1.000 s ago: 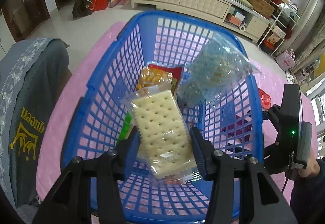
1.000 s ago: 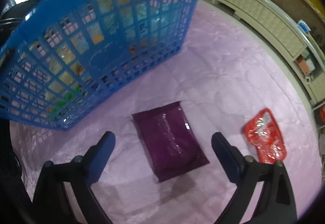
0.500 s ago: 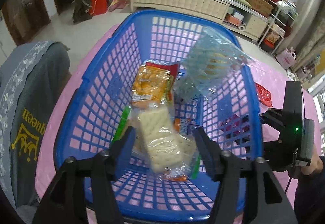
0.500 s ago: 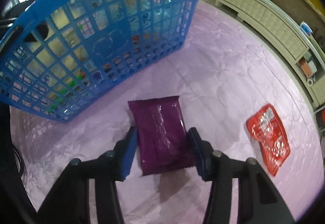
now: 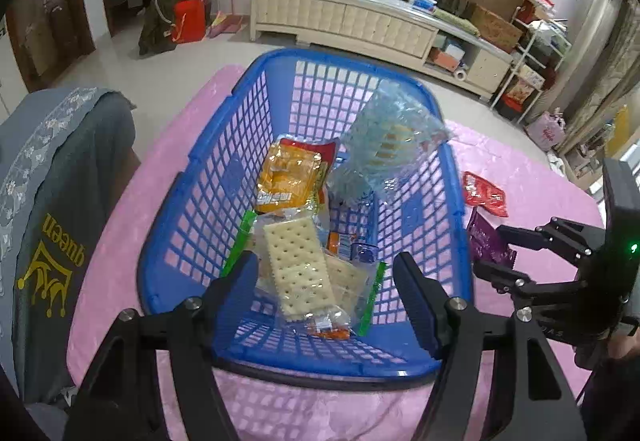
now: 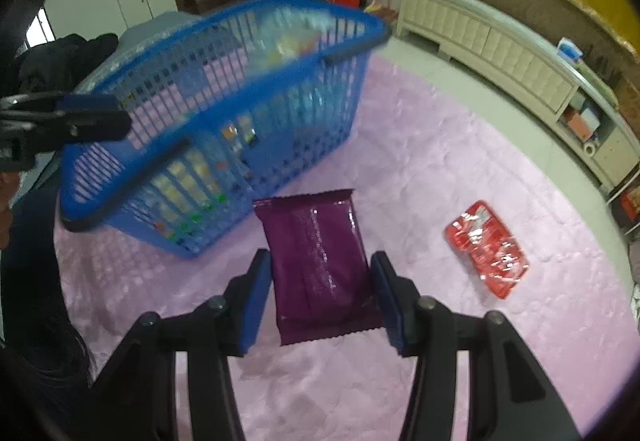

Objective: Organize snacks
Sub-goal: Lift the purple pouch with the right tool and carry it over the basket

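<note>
A blue basket [image 5: 200, 145] stands on the pink cloth and holds several snacks: a cracker packet [image 5: 298, 265], an orange packet [image 5: 286, 177] and a clear bag of biscuits [image 5: 388, 137]. My left gripper [image 5: 324, 281] hovers over the basket's near end. Its jaws are opening and nothing is between them; the cracker packet lies below on the basket floor. My right gripper [image 6: 320, 281] is shut on a purple packet [image 6: 316, 253], lifted off the cloth to the right of the basket [image 6: 224, 41]. A red packet [image 6: 486, 249] lies flat on the cloth further right.
The pink cloth [image 6: 440, 161] covers a round table whose edge curves close behind the red packet. A chair draped in a grey cloth [image 5: 52, 201] stands at the basket's left. A long cream cabinet [image 5: 360, 25] lines the far wall.
The left gripper let go of the cracker packet, which dropped into the basket, and drew up and back. The right gripper closed on the purple packet and raised it off the cloth.
</note>
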Demonstrator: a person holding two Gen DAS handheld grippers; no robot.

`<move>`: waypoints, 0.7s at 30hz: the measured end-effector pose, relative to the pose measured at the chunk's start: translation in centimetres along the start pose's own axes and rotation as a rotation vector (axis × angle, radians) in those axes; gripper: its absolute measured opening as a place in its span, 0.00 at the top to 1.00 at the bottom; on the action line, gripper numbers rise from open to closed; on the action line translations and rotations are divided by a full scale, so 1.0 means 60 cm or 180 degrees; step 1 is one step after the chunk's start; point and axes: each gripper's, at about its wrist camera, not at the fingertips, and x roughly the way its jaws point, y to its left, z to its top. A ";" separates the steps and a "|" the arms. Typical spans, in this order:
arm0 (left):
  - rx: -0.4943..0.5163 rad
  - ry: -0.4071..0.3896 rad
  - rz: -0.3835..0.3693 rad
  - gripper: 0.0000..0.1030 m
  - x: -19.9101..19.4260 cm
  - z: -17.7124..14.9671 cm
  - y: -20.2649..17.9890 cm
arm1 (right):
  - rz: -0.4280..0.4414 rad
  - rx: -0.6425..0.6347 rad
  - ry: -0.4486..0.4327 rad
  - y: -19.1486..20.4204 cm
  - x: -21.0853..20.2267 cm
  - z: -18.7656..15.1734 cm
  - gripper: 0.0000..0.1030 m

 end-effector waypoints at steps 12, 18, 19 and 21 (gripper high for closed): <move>0.0169 -0.0308 -0.0126 0.34 -0.072 -0.013 0.017 | -0.0140 0.0093 -0.0240 0.043 -0.087 0.010 0.47; 0.0256 -0.0458 -0.0092 0.34 -0.089 -0.020 0.028 | -0.0144 0.0237 -0.0320 0.061 -0.110 0.017 0.47; 0.0273 -0.0500 -0.0086 0.34 -0.093 -0.021 0.030 | -0.0149 0.0255 -0.0337 0.067 -0.115 0.021 0.47; 0.0303 -0.0556 -0.0076 0.34 -0.098 -0.020 0.036 | -0.0166 0.0255 -0.0367 0.077 -0.121 0.028 0.47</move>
